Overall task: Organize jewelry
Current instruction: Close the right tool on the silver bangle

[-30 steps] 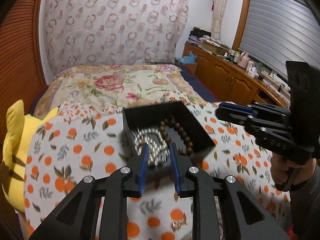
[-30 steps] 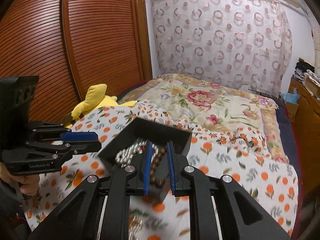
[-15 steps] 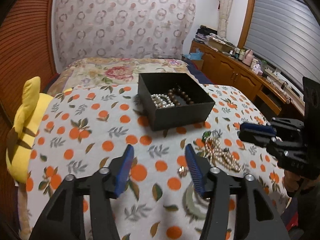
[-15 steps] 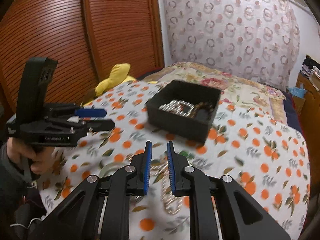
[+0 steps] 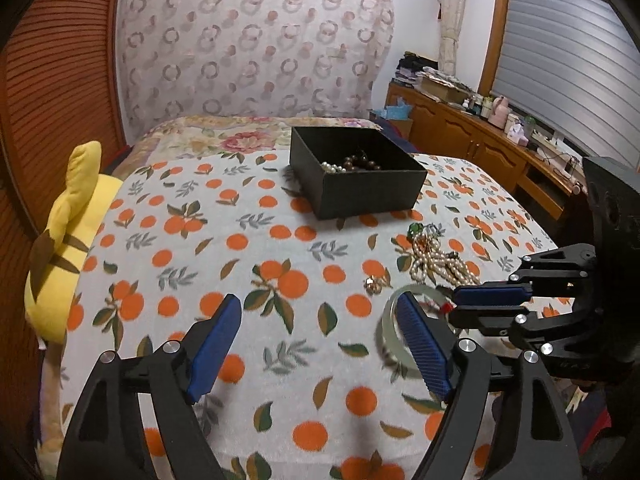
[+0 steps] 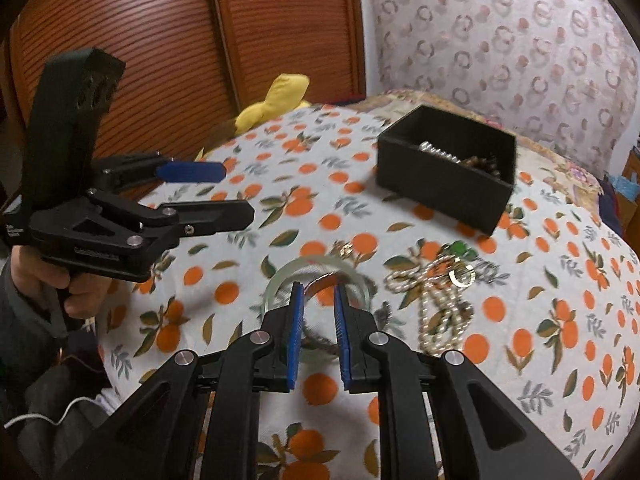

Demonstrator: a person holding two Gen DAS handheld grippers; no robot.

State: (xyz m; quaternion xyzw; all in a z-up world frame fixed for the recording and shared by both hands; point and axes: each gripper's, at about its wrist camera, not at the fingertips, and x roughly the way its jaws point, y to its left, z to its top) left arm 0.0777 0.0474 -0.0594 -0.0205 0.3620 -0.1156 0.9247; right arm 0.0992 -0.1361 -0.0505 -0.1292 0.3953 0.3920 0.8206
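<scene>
Leftmost, the left gripper hangs over bare orange-print cloth, jaws spread wide and empty — likely waiting. Just ahead of the right gripper, whose jaws stand partly apart around nothing, lies a pale bangle. Right of those jaws sit tangled pearl strands; beyond them, the black box holding sorted beads — the probable destination.

Home bedroom: bed, wardrobe doors, curtained wall.

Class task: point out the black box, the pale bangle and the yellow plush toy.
black box [image 5: 372, 196]: left wrist view, front wall.
pale bangle [image 6: 320, 264]: right wrist view, far rim.
yellow plush toy [image 5: 64, 232]: left wrist view, body.
</scene>
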